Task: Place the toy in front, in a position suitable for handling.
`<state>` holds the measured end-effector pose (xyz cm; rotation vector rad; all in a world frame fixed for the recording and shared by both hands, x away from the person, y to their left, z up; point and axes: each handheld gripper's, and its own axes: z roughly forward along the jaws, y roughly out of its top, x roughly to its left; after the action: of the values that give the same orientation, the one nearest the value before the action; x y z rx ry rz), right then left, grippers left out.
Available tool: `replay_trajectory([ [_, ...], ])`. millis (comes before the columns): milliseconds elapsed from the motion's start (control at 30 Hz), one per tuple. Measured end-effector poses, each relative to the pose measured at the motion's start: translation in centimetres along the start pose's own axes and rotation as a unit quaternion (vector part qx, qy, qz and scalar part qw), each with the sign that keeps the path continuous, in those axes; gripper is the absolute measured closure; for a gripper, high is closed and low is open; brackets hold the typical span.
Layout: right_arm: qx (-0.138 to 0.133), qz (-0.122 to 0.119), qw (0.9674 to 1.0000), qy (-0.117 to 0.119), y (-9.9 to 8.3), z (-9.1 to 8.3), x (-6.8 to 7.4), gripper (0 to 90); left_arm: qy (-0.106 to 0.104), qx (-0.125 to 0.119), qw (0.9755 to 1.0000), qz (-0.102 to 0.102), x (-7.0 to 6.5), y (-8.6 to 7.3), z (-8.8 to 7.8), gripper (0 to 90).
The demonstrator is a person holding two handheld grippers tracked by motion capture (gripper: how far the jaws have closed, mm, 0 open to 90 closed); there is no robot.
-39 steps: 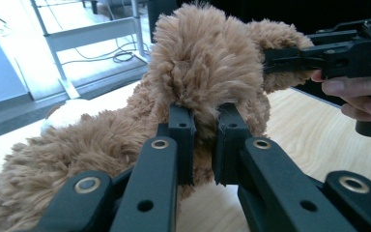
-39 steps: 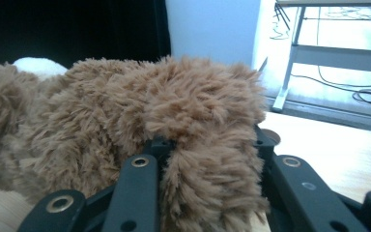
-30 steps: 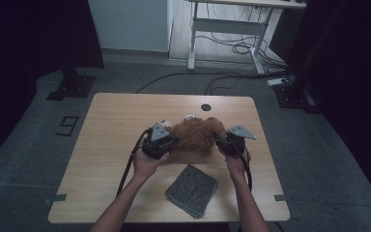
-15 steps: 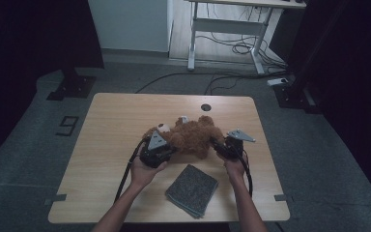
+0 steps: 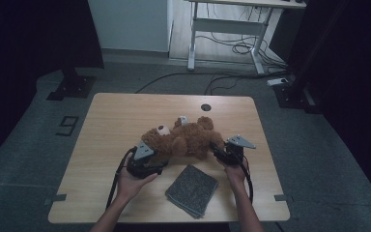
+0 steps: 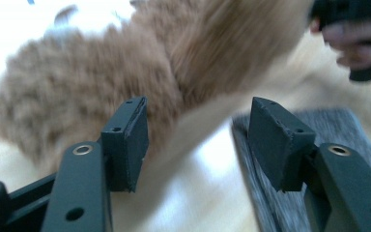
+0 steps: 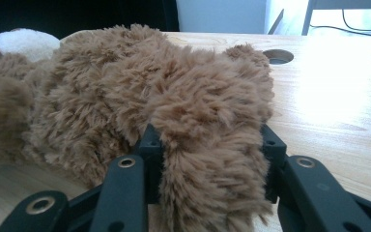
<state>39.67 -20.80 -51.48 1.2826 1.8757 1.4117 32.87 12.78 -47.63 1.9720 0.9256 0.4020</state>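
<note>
Teddy bear point(image 5: 183, 140) lies on its side mid-tabletop point(image 5: 125, 116), long axis left to right between both grippers. Right gripper point(image 7: 211, 145) fingers clamp a furry limb; left gripper point(image 6: 198, 140) fingers have just been opening, wide, empty, bear just ahead-left.

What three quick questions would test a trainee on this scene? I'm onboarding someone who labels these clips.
1. True or false: the left gripper is clamped on the bear.
2. Which thing lies nearest the table's near edge? A) bear B) grey cloth C) cable hole
3. What sits between the right gripper's jaws?

Key
1. False: its jaws have just been opening, and they stand apart with nothing pressed between them; the bear lies just beyond.
2. B
3. A furry limb of the bear; the jaws have been easing open, yet the fur fills the gap and touches both.
</note>
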Motion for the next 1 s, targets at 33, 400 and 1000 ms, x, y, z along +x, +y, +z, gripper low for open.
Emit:
replay_trajectory([
  [33, -0.001, -0.001, 1.0, 0.0, -0.1, 0.0, 0.0, 59.4, -0.004, 0.006, 1.0, 0.0, -0.1, -0.5, -0.1, 39.5],
  [400, -0.002, 0.001, 1.0, 0.001, -0.6, -0.4, 0.3, 58.2, -0.059, 0.065, 0.9961, -0.004, -2.9, -2.3, 3.7, 36.7],
  [1000, 0.0, -0.004, 1.0, 0.002, -0.8, -0.7, 0.3, 57.6, -0.044, 0.113, 0.9925, 0.018, -5.2, -3.9, 7.0, 35.1],
])
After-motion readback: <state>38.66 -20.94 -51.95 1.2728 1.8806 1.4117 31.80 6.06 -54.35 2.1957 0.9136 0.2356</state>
